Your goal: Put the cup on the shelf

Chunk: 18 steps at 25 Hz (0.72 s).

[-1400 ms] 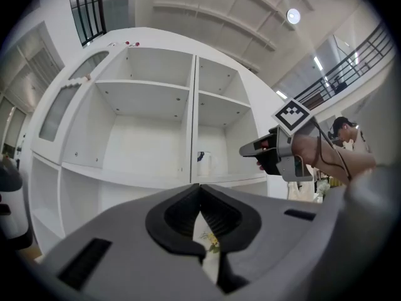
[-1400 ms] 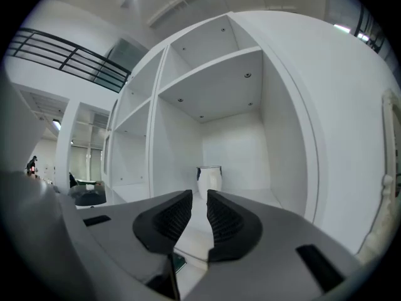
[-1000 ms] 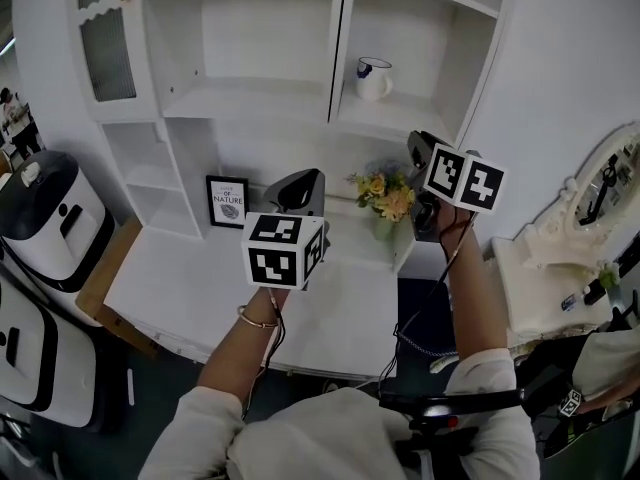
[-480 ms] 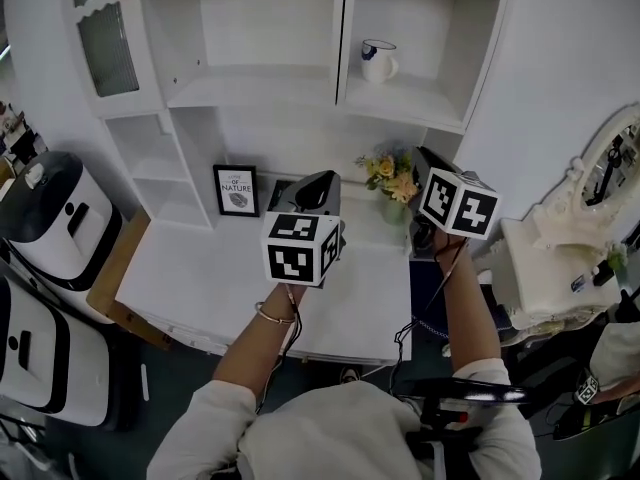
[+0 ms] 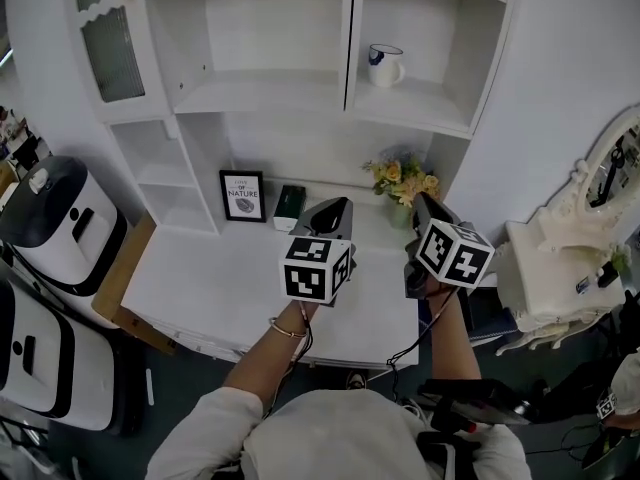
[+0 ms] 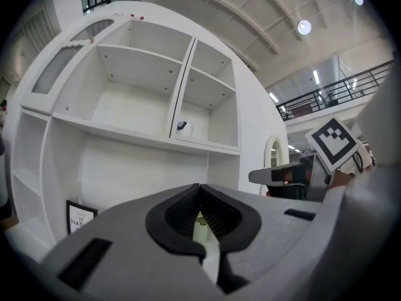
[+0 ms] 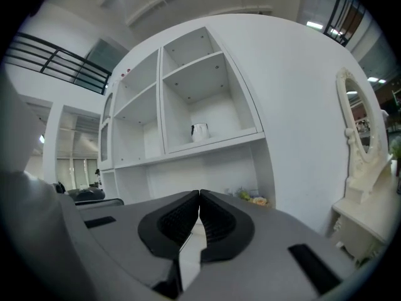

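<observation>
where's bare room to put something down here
The wide shelf left of the cup is bare, as is the desk in front of the picture frame. The desk's back edge is crowded: frame, dark box, flowers.

White sleeves [image 5: 195, 433] — bracelet [image 5: 287, 330], black cable [image 5: 398, 351].

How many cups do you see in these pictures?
1. The cup stands upright in the right compartment of the shelf, above the flowers. Part of the desk is hidden.
</observation>
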Available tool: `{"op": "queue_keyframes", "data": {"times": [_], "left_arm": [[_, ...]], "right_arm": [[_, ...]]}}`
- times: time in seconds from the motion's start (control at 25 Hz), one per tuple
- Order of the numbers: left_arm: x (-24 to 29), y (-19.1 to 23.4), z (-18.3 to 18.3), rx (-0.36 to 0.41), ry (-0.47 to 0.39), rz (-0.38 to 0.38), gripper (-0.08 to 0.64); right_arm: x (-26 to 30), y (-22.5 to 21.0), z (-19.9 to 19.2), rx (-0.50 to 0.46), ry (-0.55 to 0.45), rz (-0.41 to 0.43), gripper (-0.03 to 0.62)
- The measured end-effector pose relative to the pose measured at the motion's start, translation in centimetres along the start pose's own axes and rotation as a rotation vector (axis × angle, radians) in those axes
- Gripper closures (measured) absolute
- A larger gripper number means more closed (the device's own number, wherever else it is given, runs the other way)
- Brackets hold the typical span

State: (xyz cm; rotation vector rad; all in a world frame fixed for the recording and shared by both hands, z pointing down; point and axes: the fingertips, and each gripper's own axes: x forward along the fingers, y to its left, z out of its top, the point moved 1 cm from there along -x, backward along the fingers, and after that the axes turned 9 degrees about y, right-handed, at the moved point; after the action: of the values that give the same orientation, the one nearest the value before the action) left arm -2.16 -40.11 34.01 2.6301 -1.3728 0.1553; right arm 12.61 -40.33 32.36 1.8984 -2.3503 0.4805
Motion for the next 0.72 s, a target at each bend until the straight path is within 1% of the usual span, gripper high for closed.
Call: {"op": "queue_keyframes", "data": {"times": [0.2,0.36,0.48,0.6,0.72], "left_arm": [[0.1,-0.5,-2.2,-0.015,0.017,-0.010,0.552],[0.3,-0.4,-2.9,-0.038,0.009,0.000,0.552],[0.4,-0.9,-2.8,-0.033,0.008,0.002,0.552],[0.9,-1.7,-2.4,-0.022,-0.002,0.011,0.552],[1.7,-2.8,-2.2,-0.028,-0.005,0.019,0.552]], "right_arm": [[-0.9,-0.8,-2.0,0.028,0.001,-0.018,0.566],[-1.3,-1.2,-2.1,-0.027,-0.021,-0.037,0.566],[-1.6,-1.6,-2.5,-0.069,-0.018,-0.044,0.568],[-1.7,-2.3,-2.7,-0.081,-0.012,-0.039,0.568],[-2.0,-3.5,-2.9,-0.079,-0.013,-0.044,0.568]]}}
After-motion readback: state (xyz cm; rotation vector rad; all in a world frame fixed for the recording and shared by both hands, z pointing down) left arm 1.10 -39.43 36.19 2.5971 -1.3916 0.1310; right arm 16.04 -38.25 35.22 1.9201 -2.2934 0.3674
